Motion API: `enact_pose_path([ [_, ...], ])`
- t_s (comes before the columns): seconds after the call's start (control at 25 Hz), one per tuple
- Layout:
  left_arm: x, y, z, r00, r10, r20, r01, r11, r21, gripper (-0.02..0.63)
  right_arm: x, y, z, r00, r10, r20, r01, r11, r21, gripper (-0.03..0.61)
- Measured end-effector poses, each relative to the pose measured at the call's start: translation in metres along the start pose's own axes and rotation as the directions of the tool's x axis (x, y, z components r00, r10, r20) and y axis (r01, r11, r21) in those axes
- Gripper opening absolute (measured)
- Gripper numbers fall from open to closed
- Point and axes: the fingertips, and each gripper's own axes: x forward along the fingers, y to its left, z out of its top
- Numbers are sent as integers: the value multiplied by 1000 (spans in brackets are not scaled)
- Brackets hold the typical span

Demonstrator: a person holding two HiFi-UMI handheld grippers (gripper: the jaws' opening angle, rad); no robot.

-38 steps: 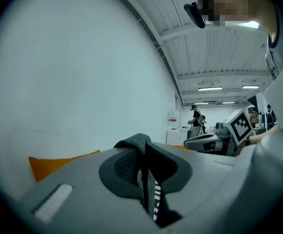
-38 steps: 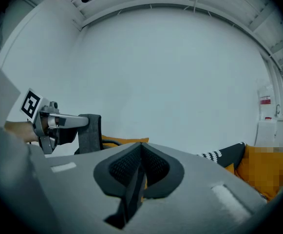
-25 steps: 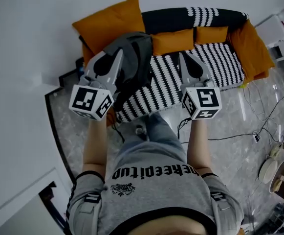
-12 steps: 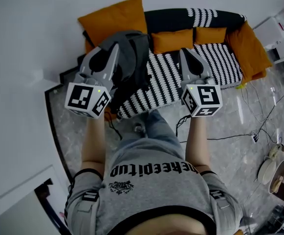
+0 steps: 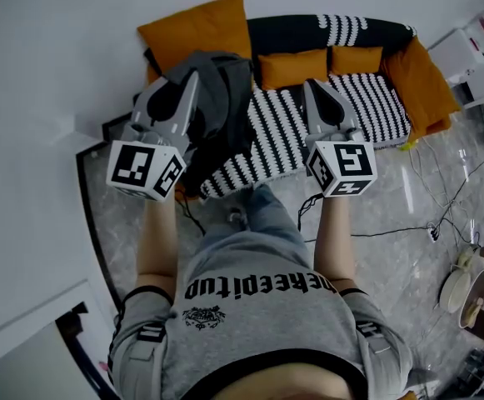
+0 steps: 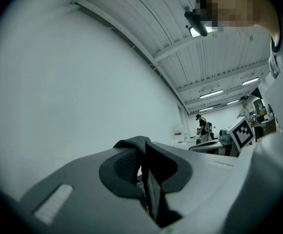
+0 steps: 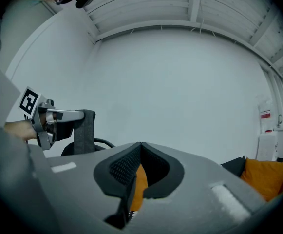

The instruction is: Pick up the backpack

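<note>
Left gripper (image 6: 145,147) is clamped on the backpack's (image 5: 223,98) grey strap (image 6: 130,141), the bag hanging from it over the striped sofa's (image 5: 366,98) left end, while the right gripper (image 7: 140,147) is closed and empty, so the pickup seems nearly done, only lifting clear remaining.

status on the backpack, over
Left gripper shut on backpack strap. Right gripper shut, empty. Bag over sofa left end, nothing blocking it.
</note>
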Motion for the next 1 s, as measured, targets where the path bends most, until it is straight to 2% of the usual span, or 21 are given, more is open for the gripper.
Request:
enact_pose_path([
  [1.0,-50,-12,20,999,6,31,-6,1000,1,48,-31,39,2,1000,0,24,0,1000,-4,3],
])
